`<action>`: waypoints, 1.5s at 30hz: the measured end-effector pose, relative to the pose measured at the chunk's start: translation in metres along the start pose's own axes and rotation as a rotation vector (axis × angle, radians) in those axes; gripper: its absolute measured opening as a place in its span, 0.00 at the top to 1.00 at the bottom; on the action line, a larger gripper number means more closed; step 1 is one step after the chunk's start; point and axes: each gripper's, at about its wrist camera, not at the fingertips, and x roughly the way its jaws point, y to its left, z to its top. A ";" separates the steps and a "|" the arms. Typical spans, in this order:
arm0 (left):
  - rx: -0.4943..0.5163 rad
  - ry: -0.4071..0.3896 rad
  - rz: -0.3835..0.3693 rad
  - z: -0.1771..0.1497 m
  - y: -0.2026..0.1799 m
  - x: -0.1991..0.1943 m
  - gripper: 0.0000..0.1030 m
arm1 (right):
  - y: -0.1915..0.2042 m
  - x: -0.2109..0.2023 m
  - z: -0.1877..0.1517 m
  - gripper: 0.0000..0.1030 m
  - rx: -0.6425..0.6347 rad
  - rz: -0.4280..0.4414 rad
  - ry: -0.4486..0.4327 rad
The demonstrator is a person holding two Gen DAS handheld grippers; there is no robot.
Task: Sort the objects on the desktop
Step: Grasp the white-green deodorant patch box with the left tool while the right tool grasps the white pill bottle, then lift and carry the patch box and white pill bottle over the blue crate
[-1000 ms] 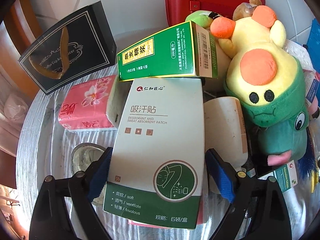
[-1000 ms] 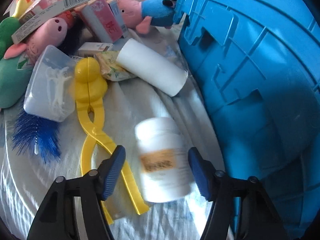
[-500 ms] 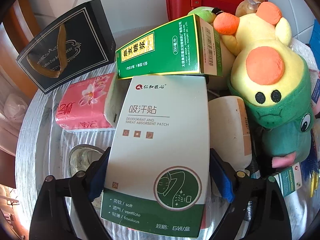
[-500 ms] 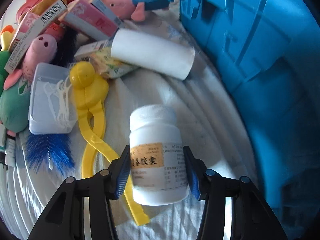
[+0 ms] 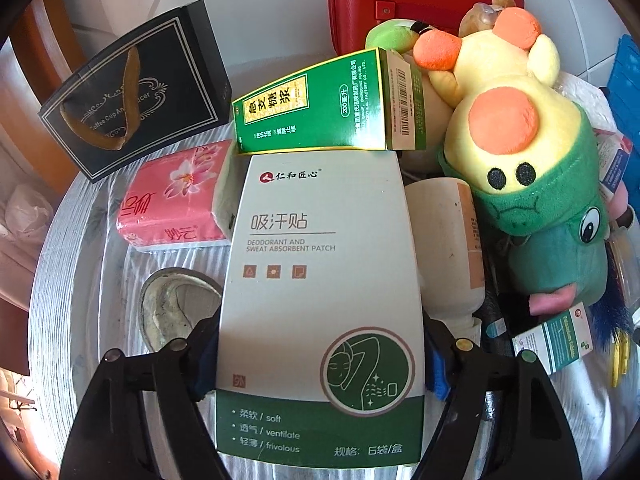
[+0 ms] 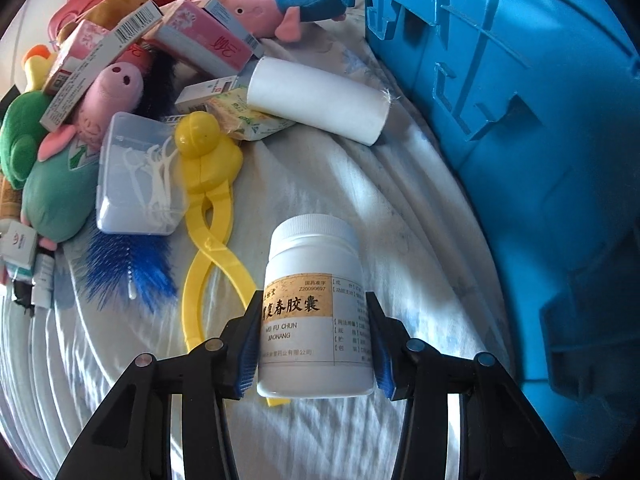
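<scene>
The left tongs [image 5: 320, 360] clamp the lower part of a flat white and green box [image 5: 320, 304], whose long axis runs straight away from the camera, its top edge touching a green carton [image 5: 320, 112] that lies crosswise above it. A pink tissue pack [image 5: 176, 196] sits just left of the box and a plush duck [image 5: 516, 148] to the right. A second ago these tongs stood wide on either side of the box; now they press its edges.

The right tongs [image 6: 312, 344] hold a white pill bottle [image 6: 316, 312] upright, cap pointing away from the camera, label facing the lens, over the cloth-covered table [image 6: 400, 200] beside a blue crate [image 6: 540, 140]. Earlier the tongs were open around the blurred bottle; now they are closed on it, and a yellow scoop [image 6: 208, 200] lies to its left.
</scene>
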 end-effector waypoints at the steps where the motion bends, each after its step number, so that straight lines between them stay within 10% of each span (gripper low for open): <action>1: -0.003 0.000 0.002 -0.002 0.000 -0.003 0.25 | 0.000 -0.003 -0.001 0.56 0.002 0.005 0.001; 45: -0.023 -0.219 -0.027 -0.042 -0.025 -0.247 0.25 | 0.066 -0.225 0.017 0.56 -0.206 0.263 -0.216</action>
